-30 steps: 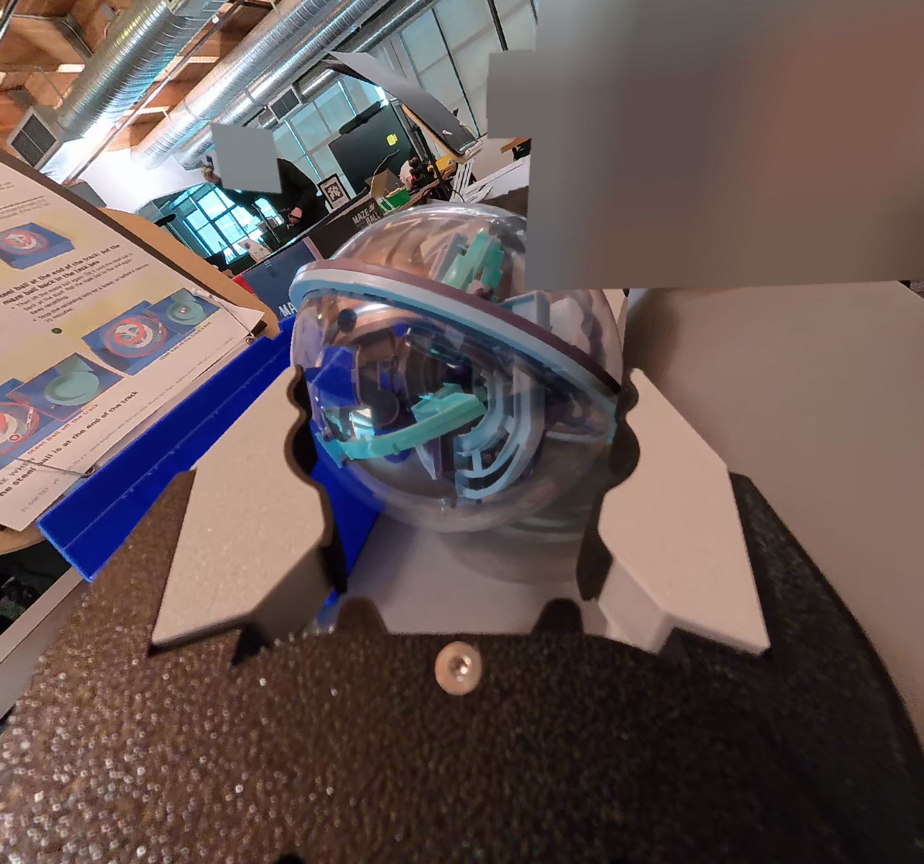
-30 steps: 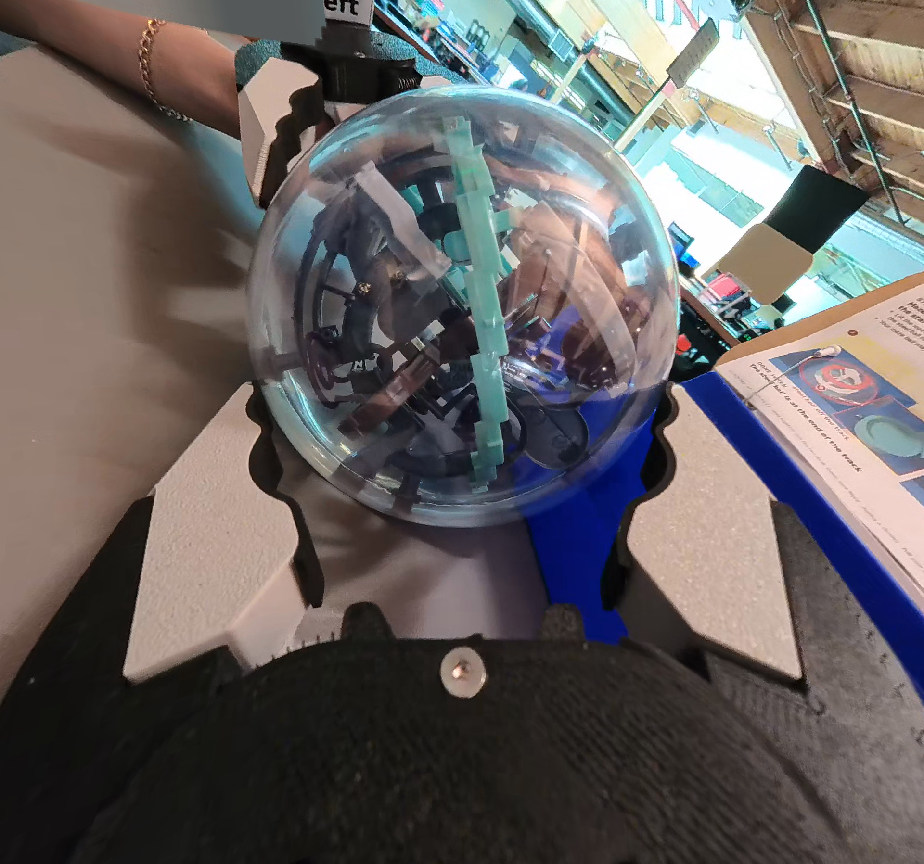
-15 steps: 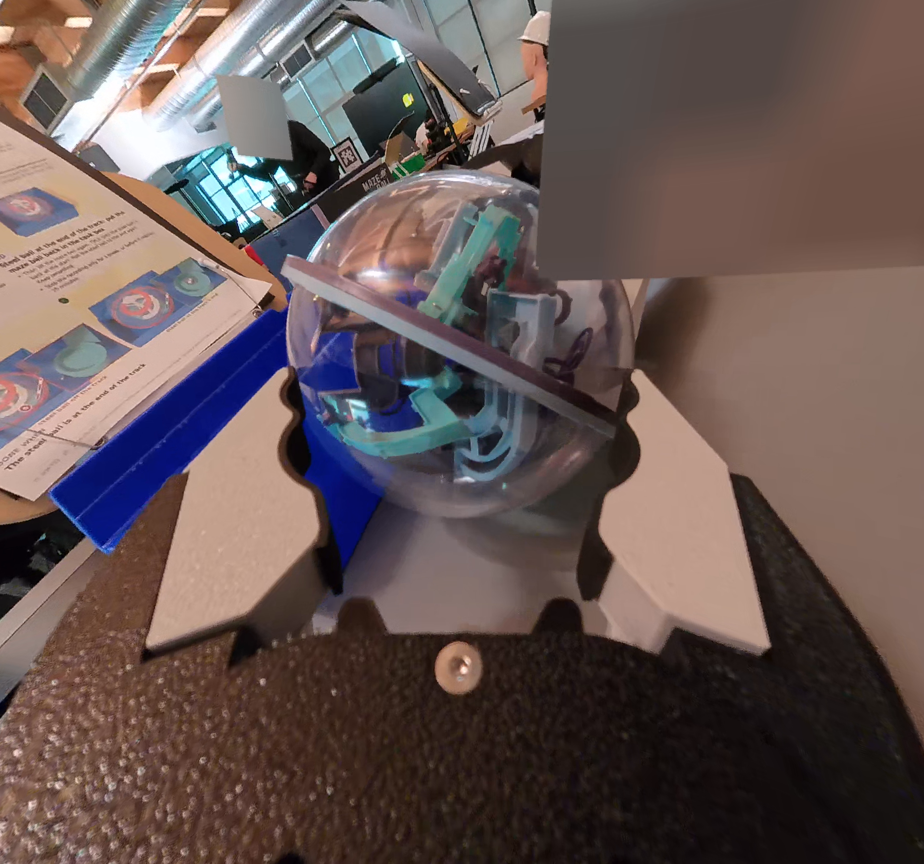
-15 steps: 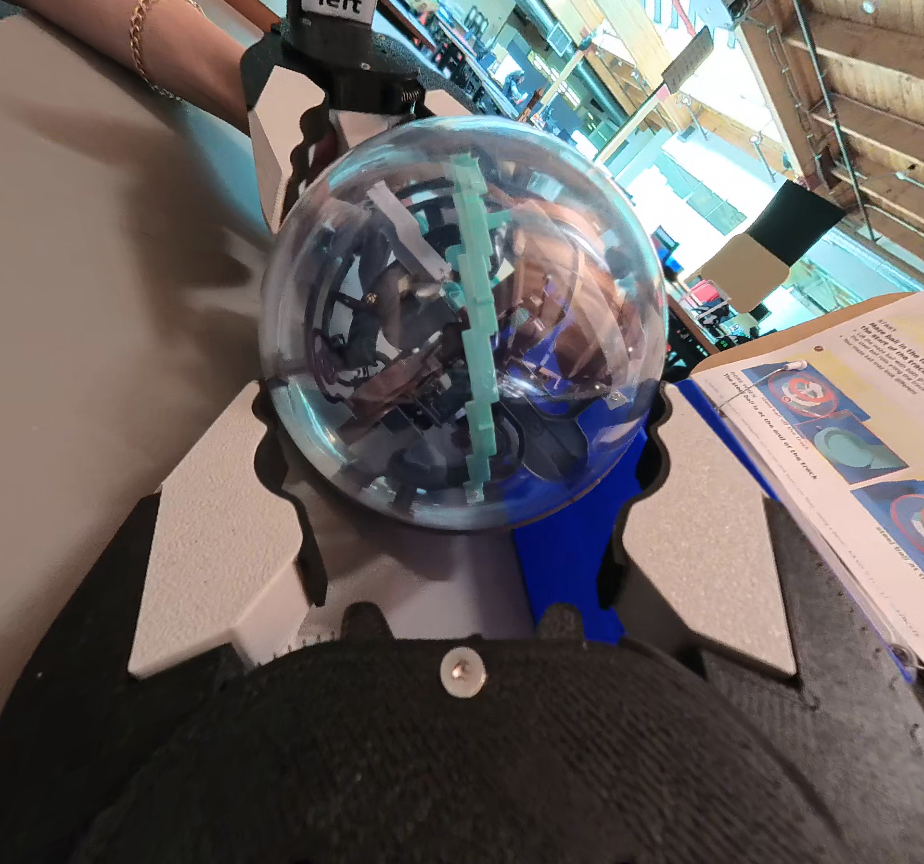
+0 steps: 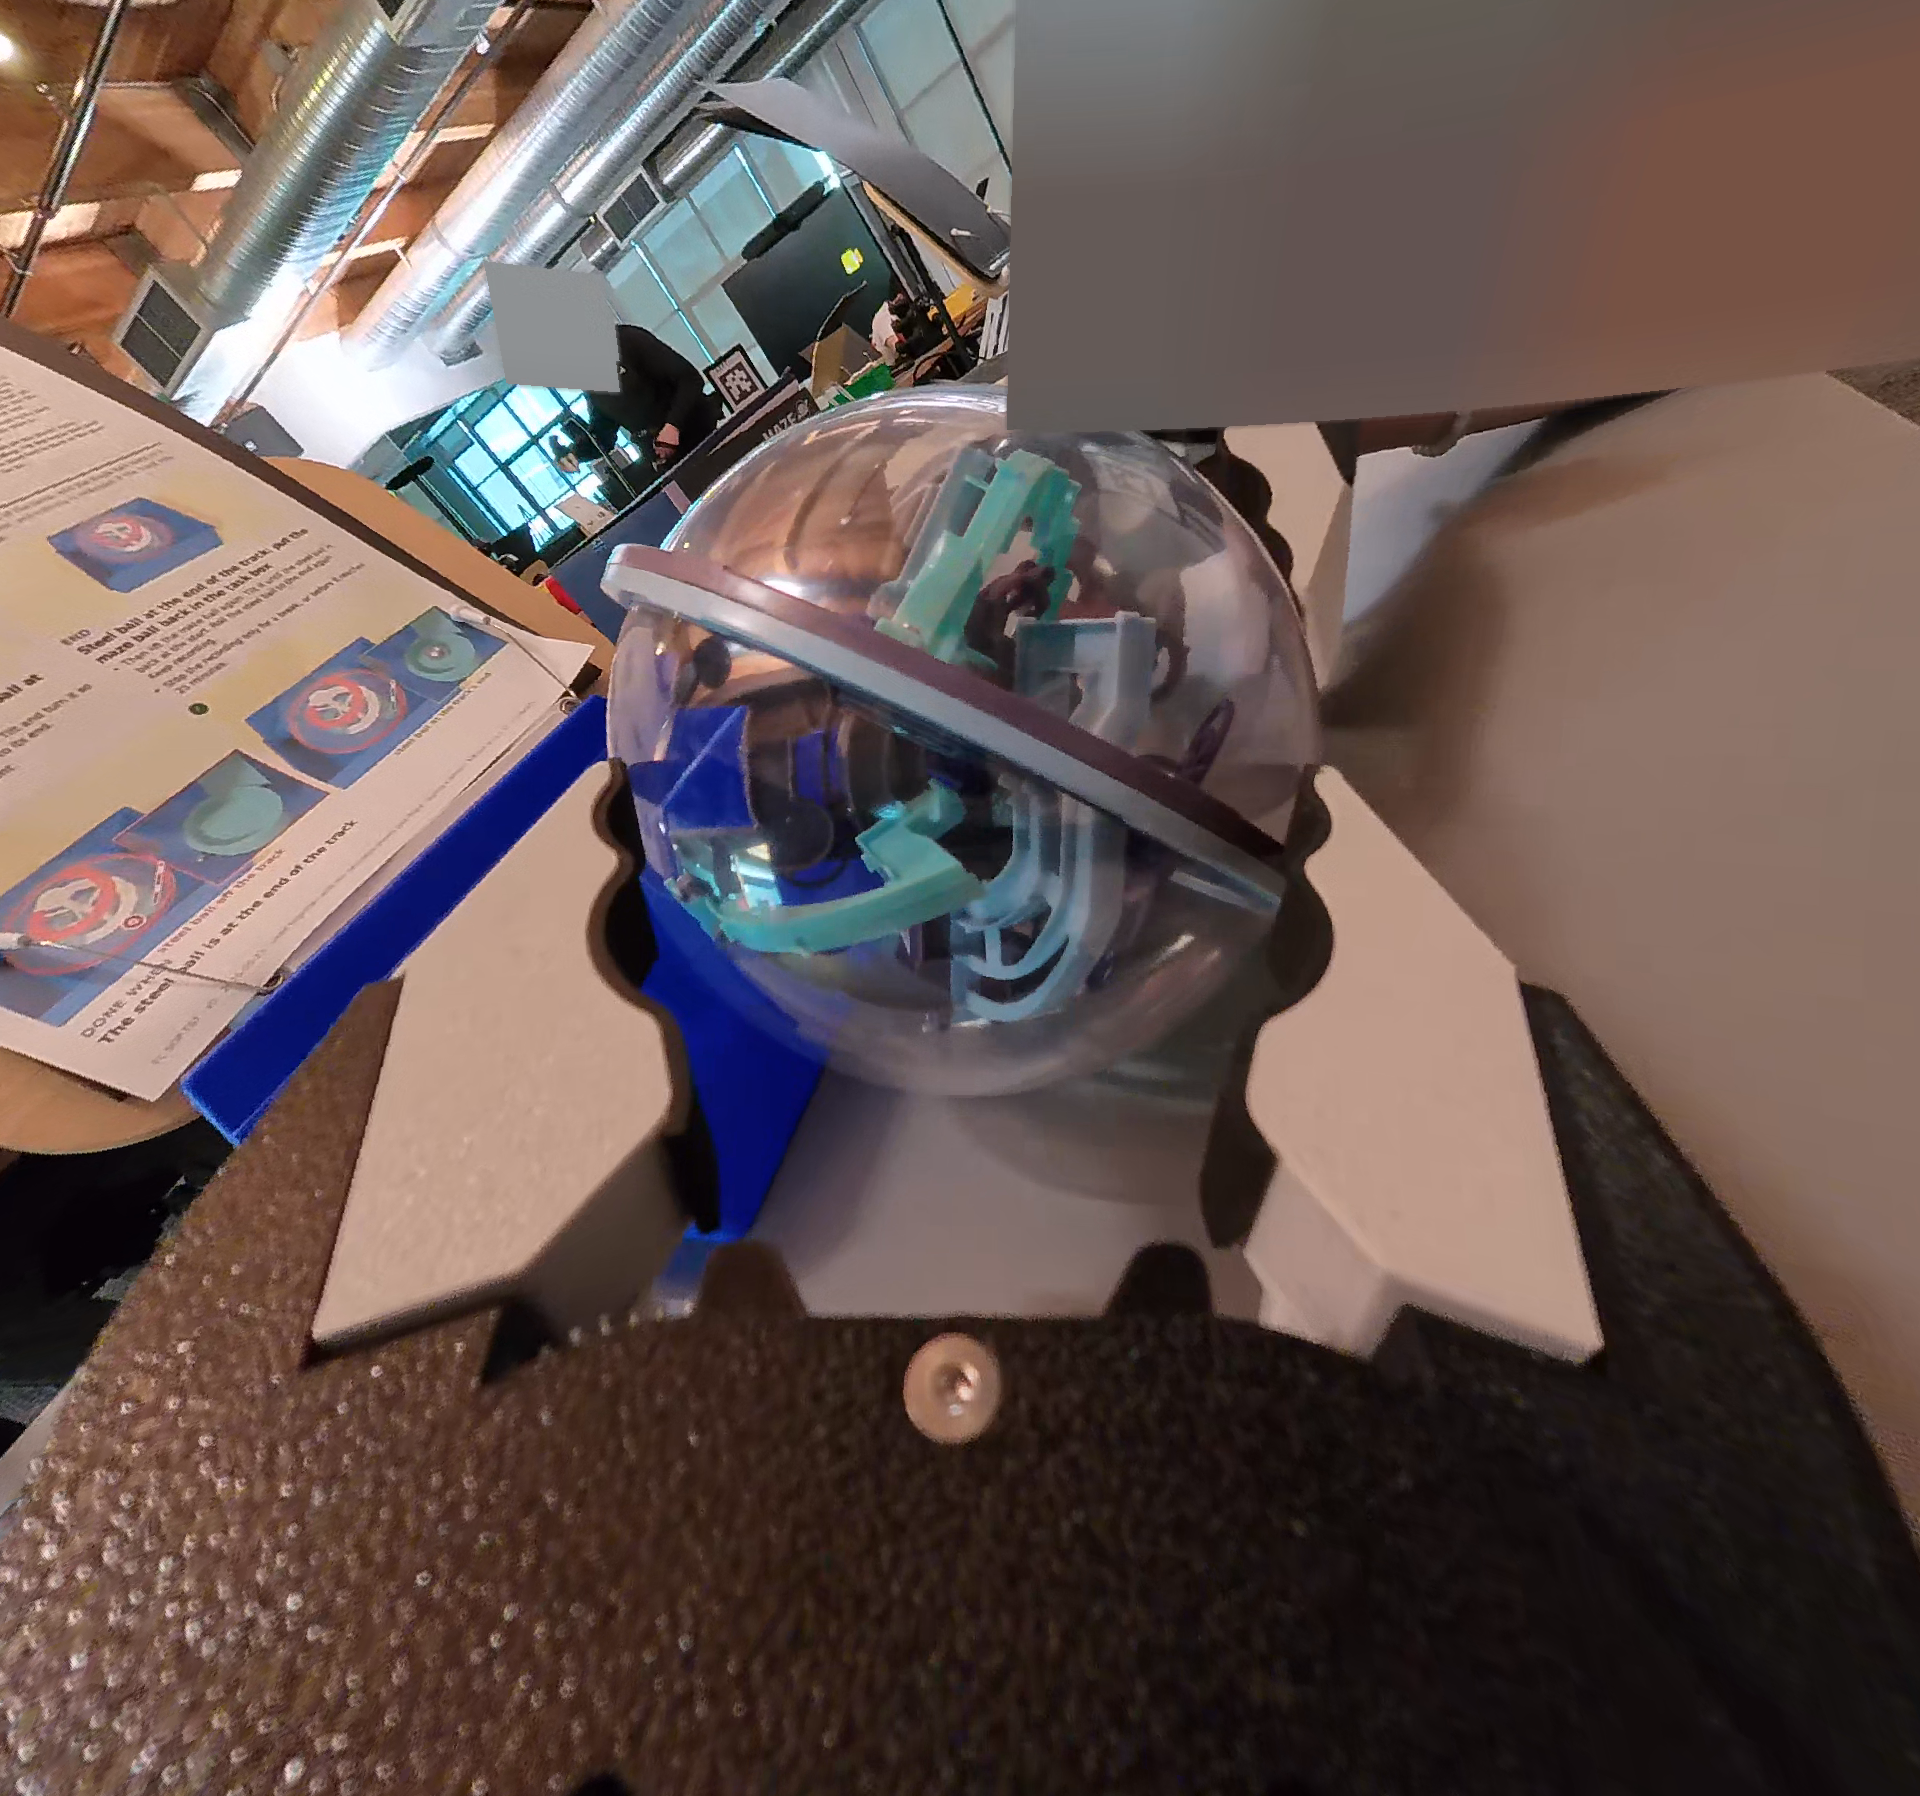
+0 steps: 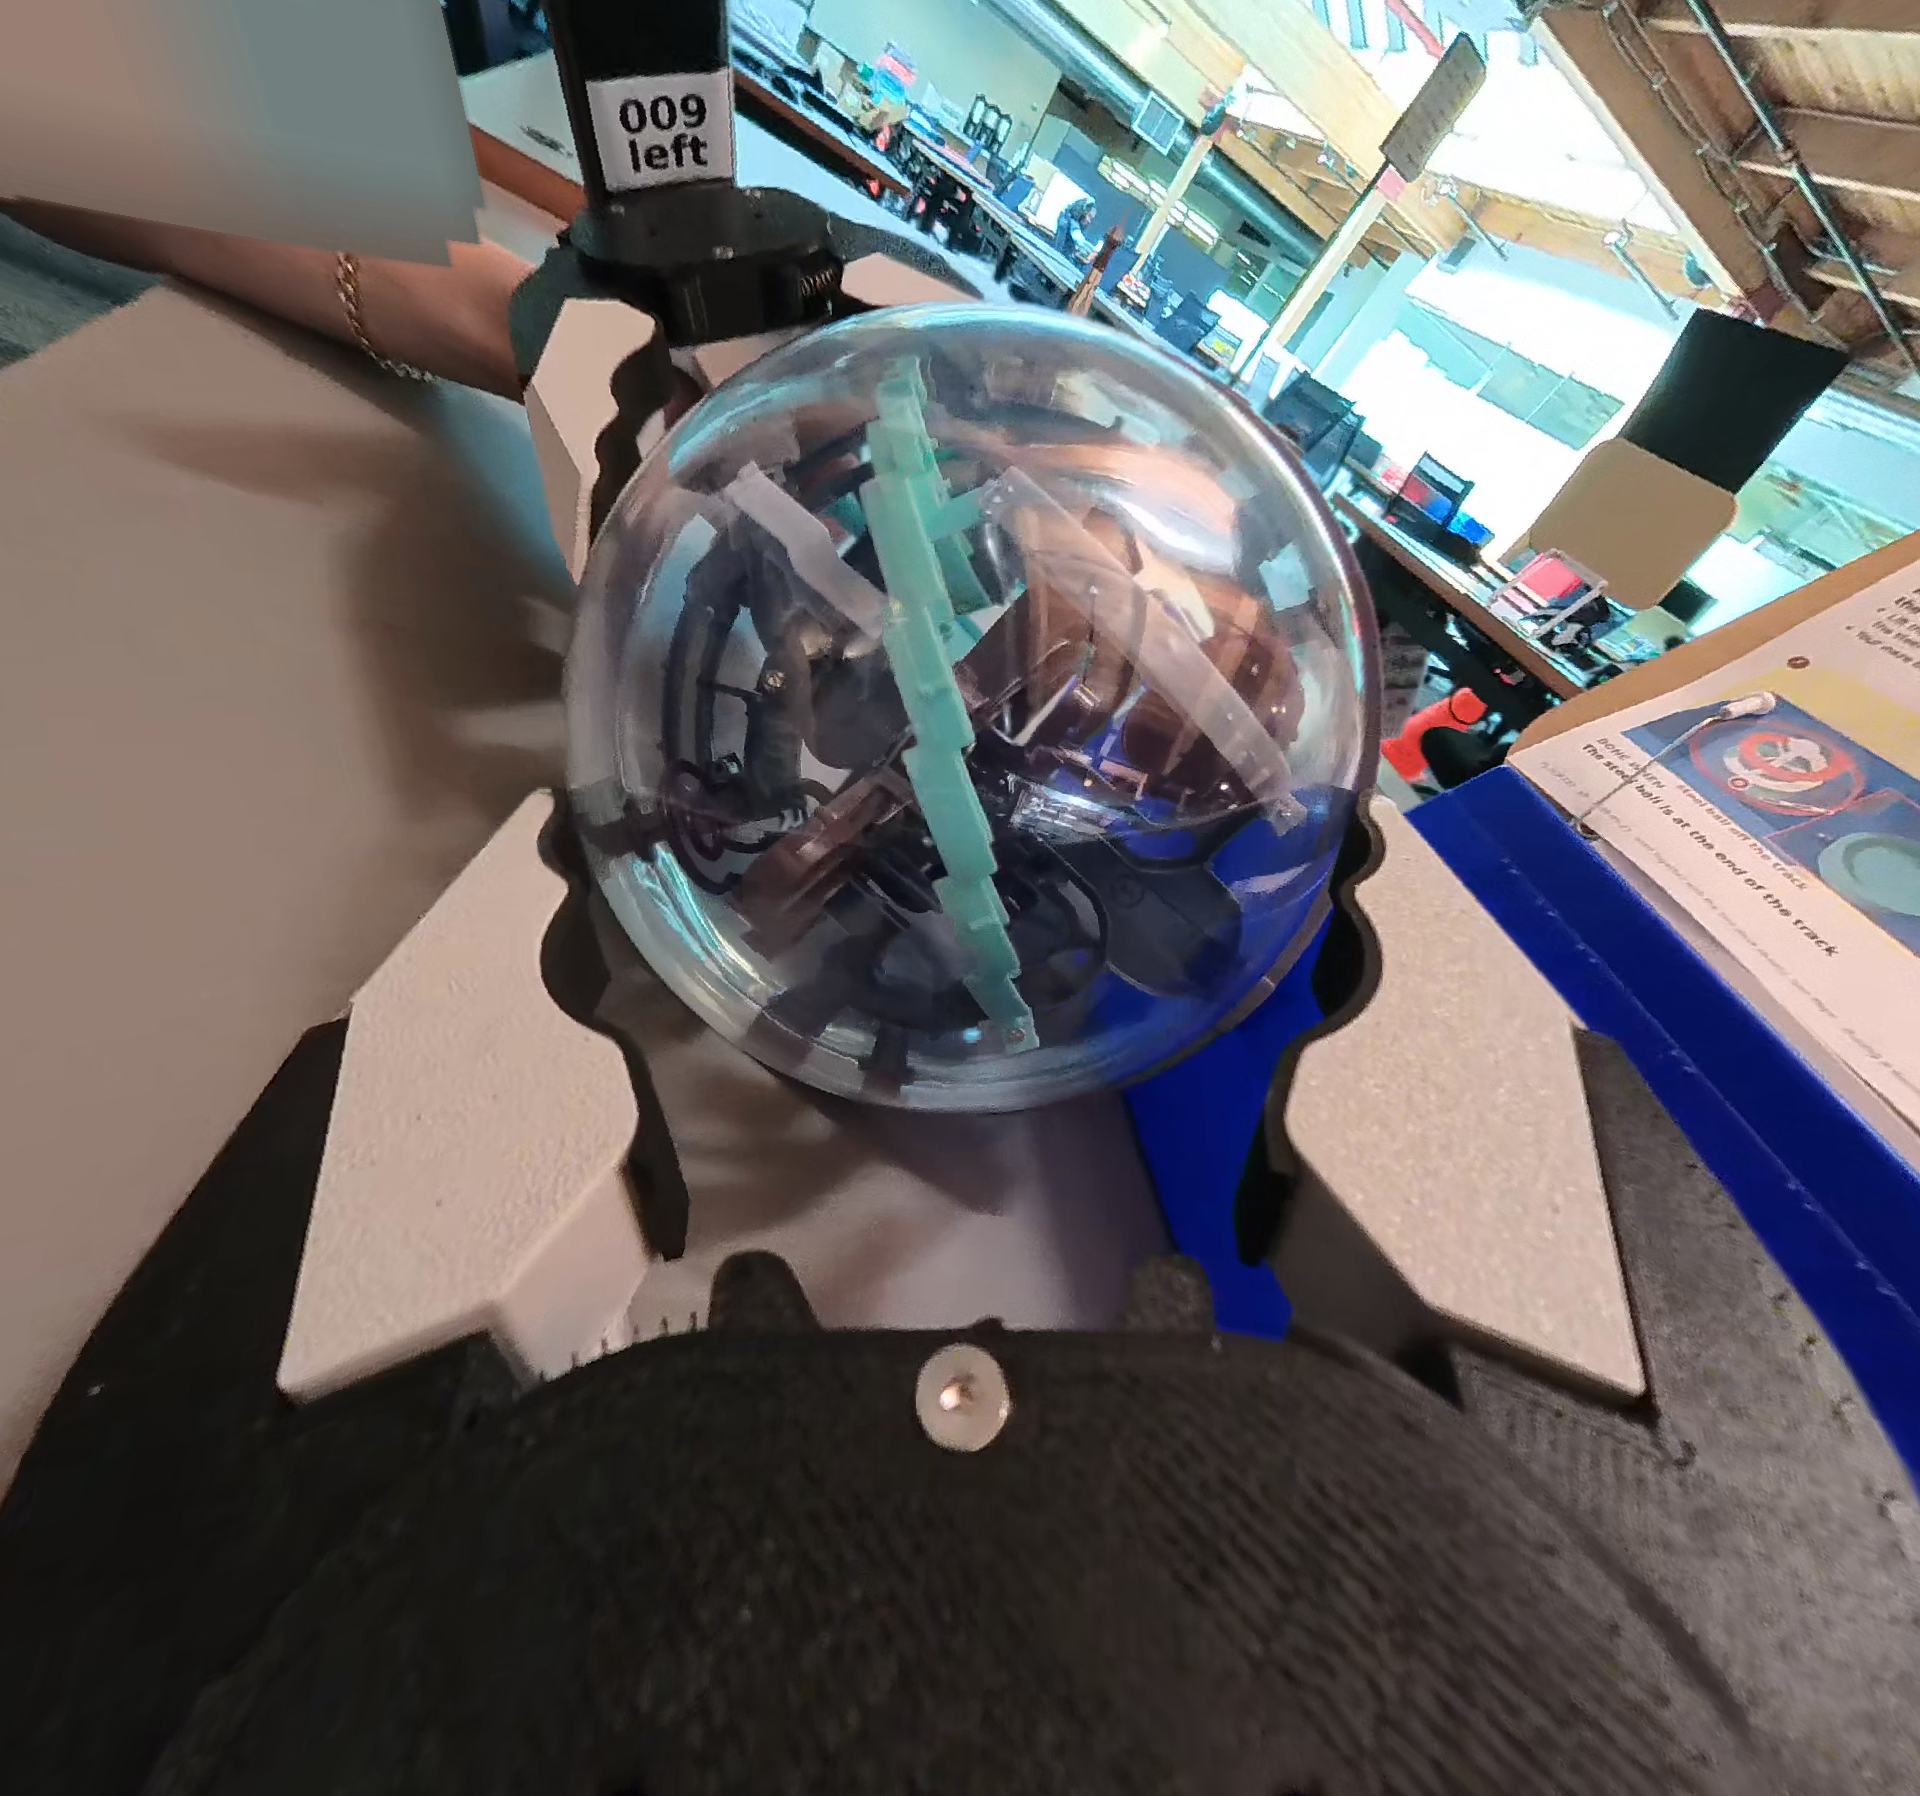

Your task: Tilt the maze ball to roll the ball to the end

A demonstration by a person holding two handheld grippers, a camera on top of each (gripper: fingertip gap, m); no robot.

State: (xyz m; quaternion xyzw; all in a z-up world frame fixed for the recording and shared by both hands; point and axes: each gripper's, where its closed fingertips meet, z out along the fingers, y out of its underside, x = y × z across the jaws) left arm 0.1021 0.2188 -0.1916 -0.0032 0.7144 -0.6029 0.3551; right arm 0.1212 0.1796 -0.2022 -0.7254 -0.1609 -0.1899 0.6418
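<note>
Your left tool and right tool each clamp the maze ball from opposite sides, both sets of fingers pressed against the clear shell. The sphere is held above the grey worktop; contact with it cannot be determined. Inside the shell you see teal, pale blue and dark track pieces, with a grey equator ring tilted. The small rolling ball cannot be located. A blue tray sits just beside the sphere, with an illustrated instruction sheet lying over its far edge
</note>
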